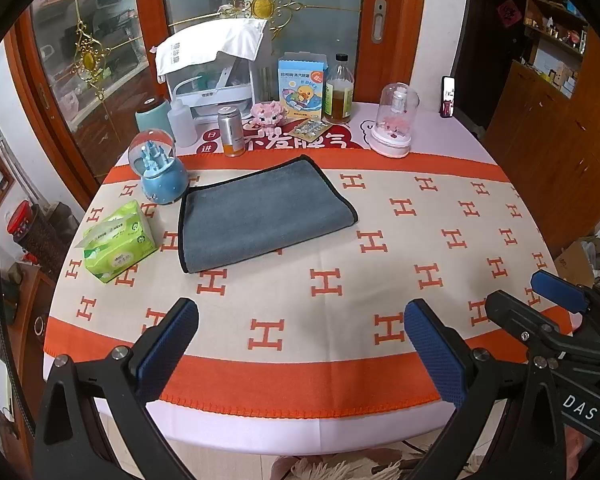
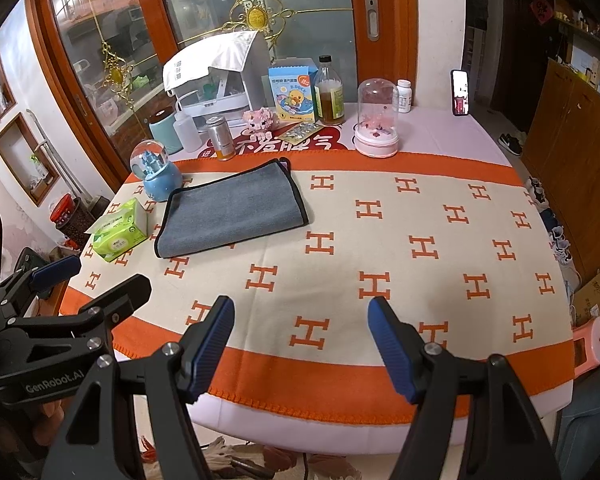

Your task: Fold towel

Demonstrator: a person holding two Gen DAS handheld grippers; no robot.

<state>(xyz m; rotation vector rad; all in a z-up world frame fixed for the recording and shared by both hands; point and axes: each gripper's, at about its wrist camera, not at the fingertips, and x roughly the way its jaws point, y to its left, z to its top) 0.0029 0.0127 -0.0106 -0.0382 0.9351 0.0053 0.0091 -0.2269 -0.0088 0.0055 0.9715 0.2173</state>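
A grey towel (image 1: pixel 260 214) with a black hem lies folded flat on the orange and cream tablecloth (image 1: pixel 380 216), toward the far left of the table. It also shows in the right wrist view (image 2: pixel 232 212). My left gripper (image 1: pixel 302 340) is open and empty, held over the near edge of the table, well short of the towel. My right gripper (image 2: pixel 300 340) is open and empty too, over the near edge. The right gripper (image 1: pixel 540 300) also shows at the right edge of the left wrist view, and the left gripper (image 2: pixel 88 280) at the left edge of the right wrist view.
Left of the towel are a green tissue pack (image 1: pixel 118 240) and a blue snow globe (image 1: pixel 158 172). Behind it stand a metal can (image 1: pixel 231 132), a pink toy (image 1: pixel 268 114), a duck box (image 1: pixel 302 90), a bottle (image 1: pixel 339 90) and a pink dome (image 1: pixel 394 120).
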